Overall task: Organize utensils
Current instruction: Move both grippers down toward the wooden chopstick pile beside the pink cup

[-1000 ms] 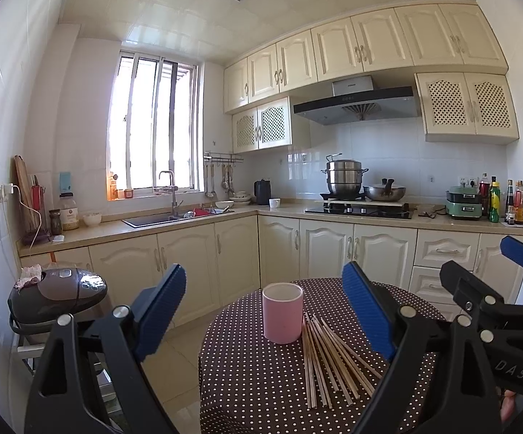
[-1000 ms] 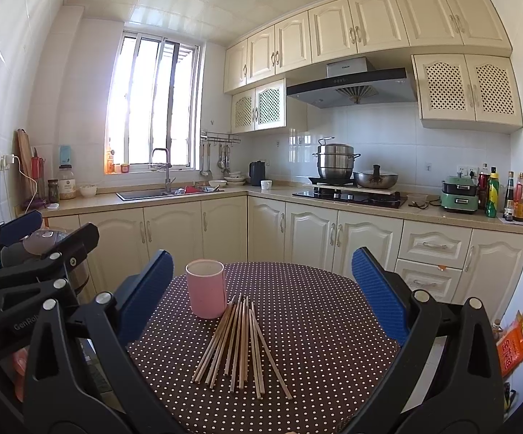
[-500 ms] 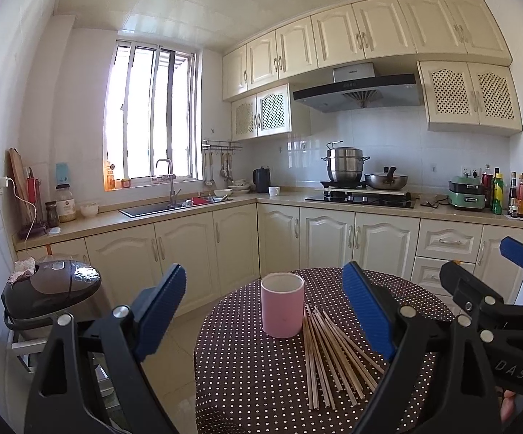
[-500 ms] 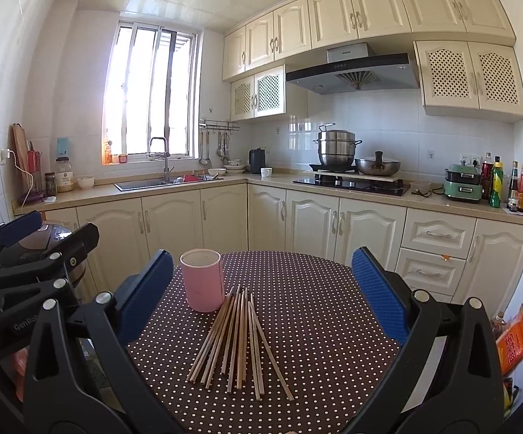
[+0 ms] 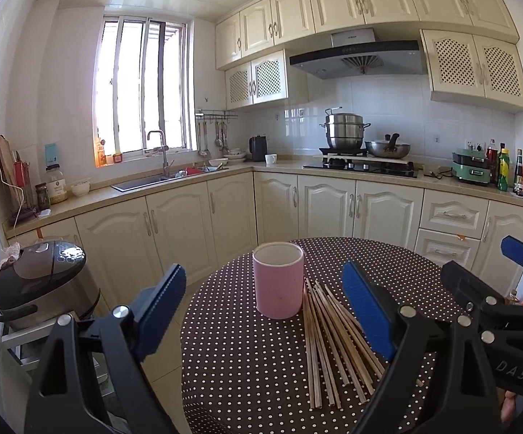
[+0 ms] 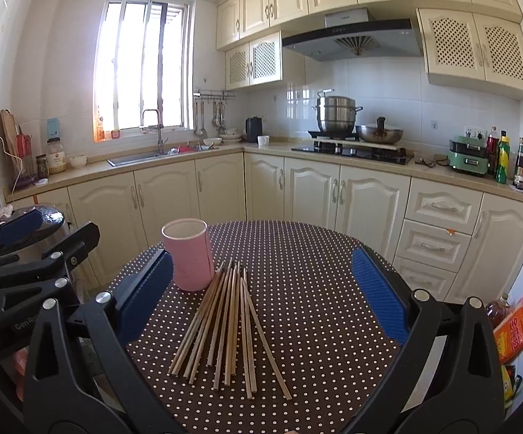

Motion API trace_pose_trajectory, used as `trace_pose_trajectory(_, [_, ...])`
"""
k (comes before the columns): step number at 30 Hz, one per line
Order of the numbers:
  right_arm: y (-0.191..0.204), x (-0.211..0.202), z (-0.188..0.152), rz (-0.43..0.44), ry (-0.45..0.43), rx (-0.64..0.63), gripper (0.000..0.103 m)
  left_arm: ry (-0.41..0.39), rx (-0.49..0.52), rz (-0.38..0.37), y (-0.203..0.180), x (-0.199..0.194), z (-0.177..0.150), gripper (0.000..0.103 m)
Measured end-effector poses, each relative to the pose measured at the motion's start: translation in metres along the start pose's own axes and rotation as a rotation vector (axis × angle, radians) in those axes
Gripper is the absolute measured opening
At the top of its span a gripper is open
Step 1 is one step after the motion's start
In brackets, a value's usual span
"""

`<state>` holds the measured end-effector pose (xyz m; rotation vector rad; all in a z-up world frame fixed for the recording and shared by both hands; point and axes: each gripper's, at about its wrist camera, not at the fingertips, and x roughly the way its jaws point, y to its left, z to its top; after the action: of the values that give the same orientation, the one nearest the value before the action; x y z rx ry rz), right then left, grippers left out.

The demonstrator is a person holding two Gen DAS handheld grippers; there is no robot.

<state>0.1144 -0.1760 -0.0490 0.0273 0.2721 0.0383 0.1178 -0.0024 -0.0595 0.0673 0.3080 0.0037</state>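
You have not begun the sorting itself: every one of the wooden chopsticks (image 6: 225, 325) lies loose in a fan on the polka-dot bench (image 6: 315, 271), their far tips just beside the upright pink cup (image 6: 189, 255), which looks empty from here. Your left hand-held gripper (image 5: 268, 307) hangs with its jaws spread wide and holding nothing, lined up on the cup. Your right hand-held gripper (image 6: 261, 296) is equally wide and empty, above the chopsticks. All the picking up and dropping into the cup is left.
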Motion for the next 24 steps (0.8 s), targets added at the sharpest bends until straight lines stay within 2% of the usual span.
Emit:
trace_pose_trajectory(6, [-0.005, 0.030, -0.010, -0.004, 0.056, 0.003, 0.097, 0.074, 0.013, -0.001, -0.006, 0.038, -0.009, 0.087])
trace_pose_trajectory(11, [-0.008, 0.063, -0.023, 0.021, 0.163, 0.000, 0.097, 0.178, 0.025, -0.010, -0.010, 0.076, -0.024, 0.087])
trace_pose_trajectory(14, [-0.009, 0.078, -0.034, 0.023, 0.196, -0.006, 0.097, 0.217, 0.029, -0.003, -0.011, 0.094, -0.033, 0.087])
trace_pose_trajectory(24, [-0.016, 0.116, -0.050, 0.020, 0.291, -0.034, 0.097, 0.326, 0.060, -0.010, -0.019, 0.135, -0.057, 0.087])
